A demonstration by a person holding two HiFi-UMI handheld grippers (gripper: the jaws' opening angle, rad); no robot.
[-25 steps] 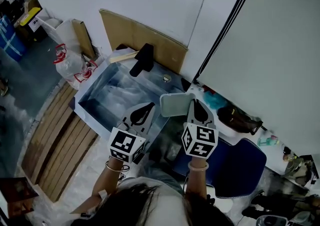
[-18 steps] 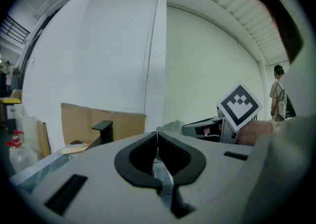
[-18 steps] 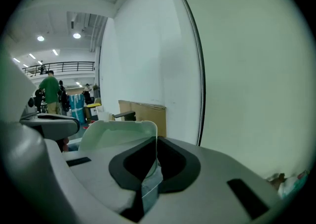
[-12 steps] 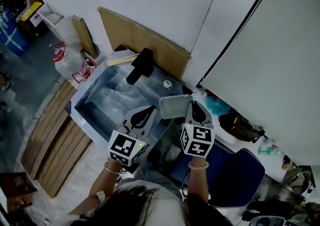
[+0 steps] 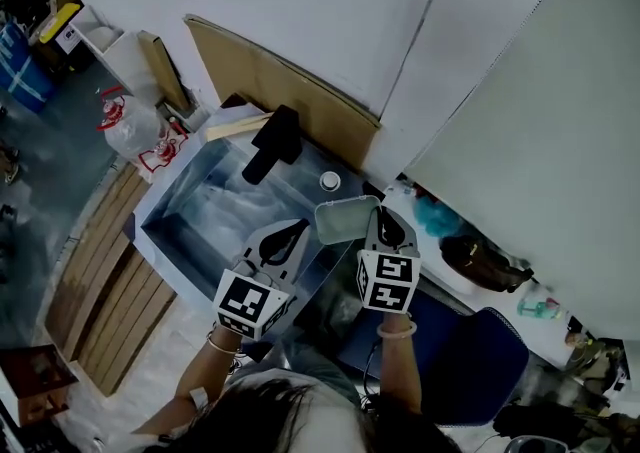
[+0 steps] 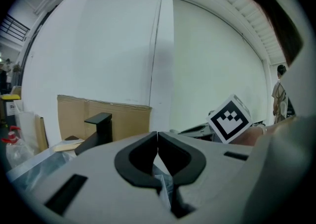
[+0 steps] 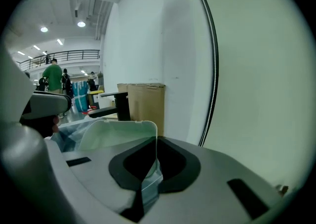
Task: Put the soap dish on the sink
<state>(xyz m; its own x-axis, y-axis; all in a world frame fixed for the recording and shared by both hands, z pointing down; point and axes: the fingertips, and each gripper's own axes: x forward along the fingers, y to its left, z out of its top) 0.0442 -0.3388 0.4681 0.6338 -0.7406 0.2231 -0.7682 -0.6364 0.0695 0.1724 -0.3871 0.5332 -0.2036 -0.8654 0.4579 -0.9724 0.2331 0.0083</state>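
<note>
The right tongs are clamped on one edge of the soap dish, a pale green, translucent tray with rounded corners. In the right gripper view the jaws pinch the dish's thin rim between them, and the rest of the dish juts out to the left of the jaws. From the head view the dish hangs over the right end of the sink, near the far rim; it seems to be clear of the sink, though the steep angle makes that hard to judge.

The left tongs hover just beside the dish, over the near edge of the sink. Their jaws meet at the tips with nothing between them (the left gripper view shows them pressed together). The right gripper's marker cube shows at that view's right.

The sink basin is wrapped in crinkled clear plastic. A black faucet stands at its far side, and a small white round piece lies near the dish on the far rim. A cardboard sheet leans on the white wall behind. A blue chair is to the person's right.
</note>
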